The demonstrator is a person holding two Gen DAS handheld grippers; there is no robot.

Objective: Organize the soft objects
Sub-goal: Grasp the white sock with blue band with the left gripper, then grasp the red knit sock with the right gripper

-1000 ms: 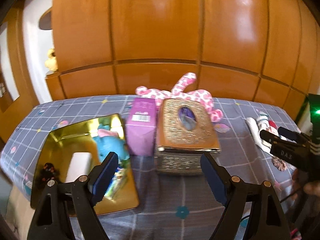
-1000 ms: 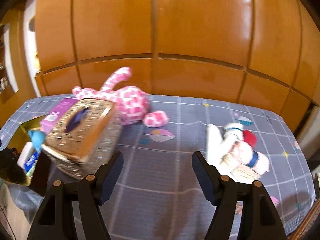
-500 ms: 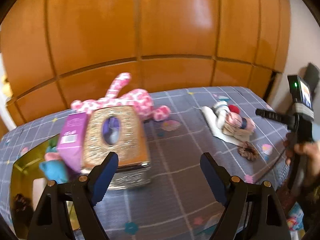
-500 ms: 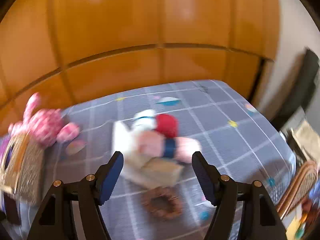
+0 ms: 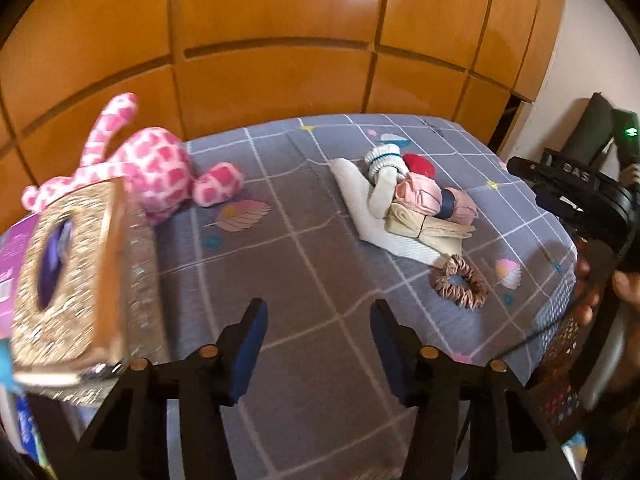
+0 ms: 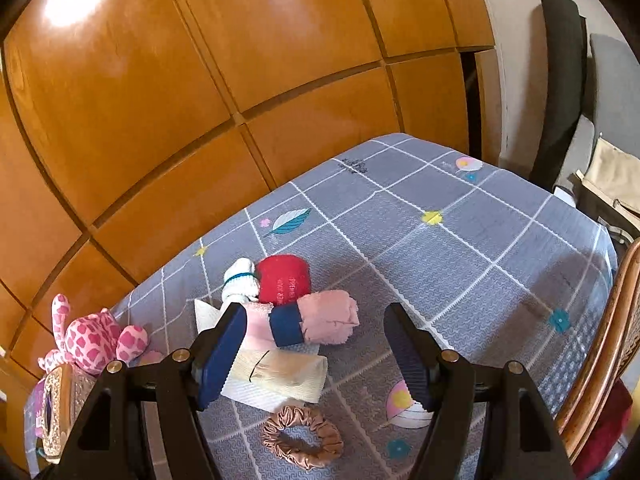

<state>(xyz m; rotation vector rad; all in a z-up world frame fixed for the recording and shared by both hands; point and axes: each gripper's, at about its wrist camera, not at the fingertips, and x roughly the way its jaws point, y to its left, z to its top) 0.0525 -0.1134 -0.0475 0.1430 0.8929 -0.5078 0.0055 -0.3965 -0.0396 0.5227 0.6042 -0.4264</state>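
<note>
A pile of soft items (image 5: pixel 416 208) lies on the grey checked tablecloth: a red roll (image 6: pixel 285 278), a pink roll with a navy band (image 6: pixel 316 318), a white sock (image 6: pixel 240 280) and folded cream cloth (image 6: pixel 280 376). A brown scrunchie (image 6: pixel 302 436) lies just in front of it, also in the left wrist view (image 5: pixel 460 282). A pink spotted plush (image 5: pixel 152 168) lies at the back left. My left gripper (image 5: pixel 318 344) is open and empty over bare cloth. My right gripper (image 6: pixel 314 352) is open and empty, just in front of the pile.
A gold glittery tissue box (image 5: pixel 80 280) stands at the left, with a purple box (image 5: pixel 10 248) behind it. Orange wooden panels (image 5: pixel 280 40) back the table. A wicker chair (image 6: pixel 600 360) and dark chair (image 6: pixel 560 80) stand at the right edge.
Both grippers have swung right, away from the tissue box and gold tray, toward the pile of rolled cloths. The right gripper is now closer to the pile. Both stayed open.
</note>
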